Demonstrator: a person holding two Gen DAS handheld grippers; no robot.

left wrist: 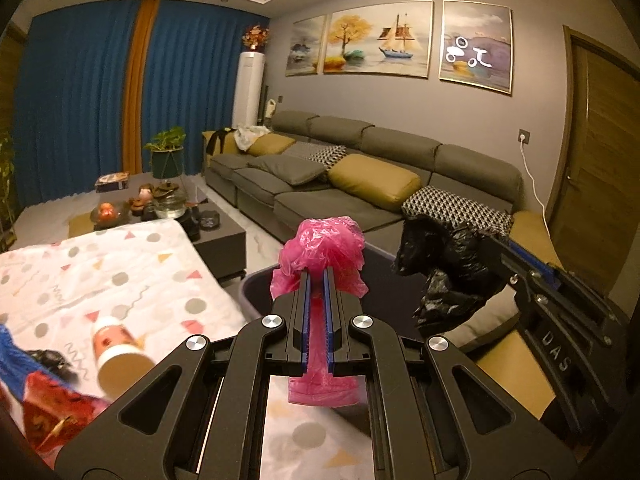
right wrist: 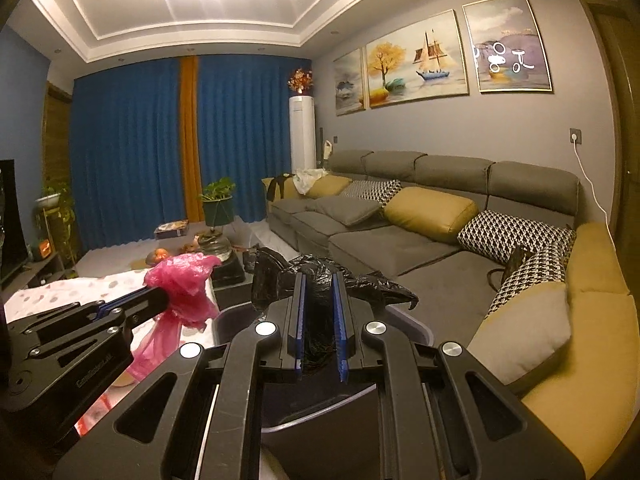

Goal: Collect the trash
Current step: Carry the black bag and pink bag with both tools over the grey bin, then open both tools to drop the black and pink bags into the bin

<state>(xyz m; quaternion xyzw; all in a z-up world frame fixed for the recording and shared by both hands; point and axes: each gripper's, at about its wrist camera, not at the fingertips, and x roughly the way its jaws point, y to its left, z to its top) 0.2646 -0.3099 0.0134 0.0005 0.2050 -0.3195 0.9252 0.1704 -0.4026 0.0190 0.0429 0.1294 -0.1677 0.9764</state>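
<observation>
Left gripper (left wrist: pixel 317 276): jaws clamped on pink bag (left wrist: pixel 324 246) (bunched beyond tips). Right gripper (right wrist: pixel 319 280): jaws pinching black bag (right wrist: pixel 320 280), above grey bin (left wrist: pixel 256 296).

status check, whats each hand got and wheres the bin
Left tongs shut on pink bag. Right tongs shut on black bag. Both above grey bin. Nothing blocking.

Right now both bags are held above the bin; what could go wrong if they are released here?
1. The pink bag, clamped in the left hand-held gripper, hangs near the rim of the bin; it may fall outside.
2. The black bag in the right hand-held gripper is loose and may snag on the fingers.
3. The cup on the table could be knocked over.
</observation>
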